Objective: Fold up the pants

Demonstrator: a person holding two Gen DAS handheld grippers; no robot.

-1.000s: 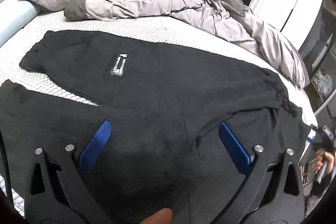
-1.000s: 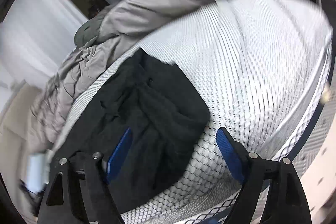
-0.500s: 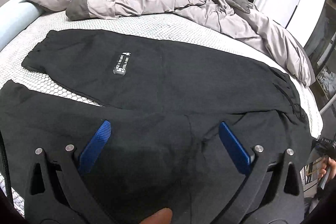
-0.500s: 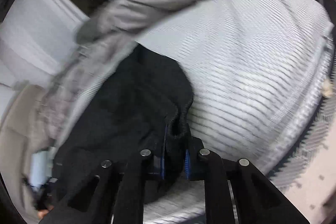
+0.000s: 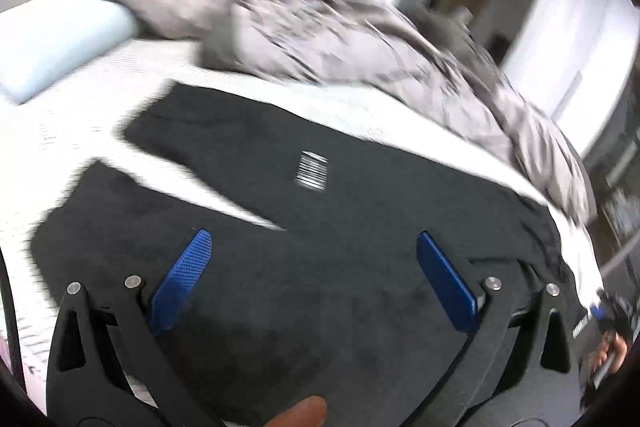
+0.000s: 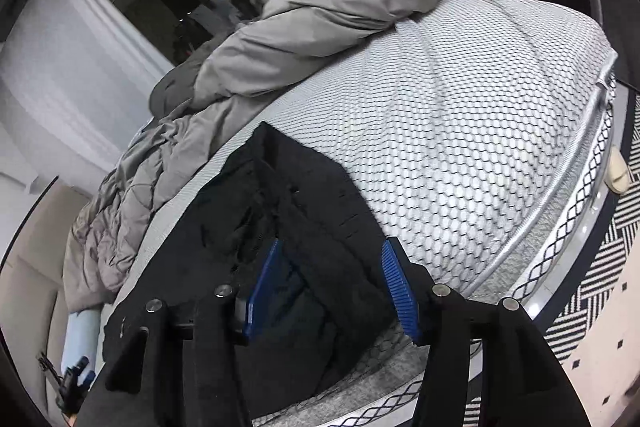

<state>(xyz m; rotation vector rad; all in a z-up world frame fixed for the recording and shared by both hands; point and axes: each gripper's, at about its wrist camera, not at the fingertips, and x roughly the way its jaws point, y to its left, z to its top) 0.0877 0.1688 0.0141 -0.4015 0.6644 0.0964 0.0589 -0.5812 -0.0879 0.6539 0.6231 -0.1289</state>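
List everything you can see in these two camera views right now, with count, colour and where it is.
pants: one, black, spread flat on the mattress, both legs apart
label: one, white, on the upper pant leg
mattress: one, white with honeycomb pattern, under everything
duvet: one, grey, bunched along the far side
pillow: one, pale blue, far left corner
rug: one, black-and-white striped, floor beside the bed
left gripper: one, black with blue pads, open above the pants
right gripper: one, black with blue pads, open at the waistband

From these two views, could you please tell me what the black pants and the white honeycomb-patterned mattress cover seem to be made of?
The black pants look like soft, matte fleece or jersey knit: they are limp, rumpled and shineless. The white honeycomb-patterned mattress cover appears to be a quilted knit textile, judging by its raised hexagonal texture and corded edge.
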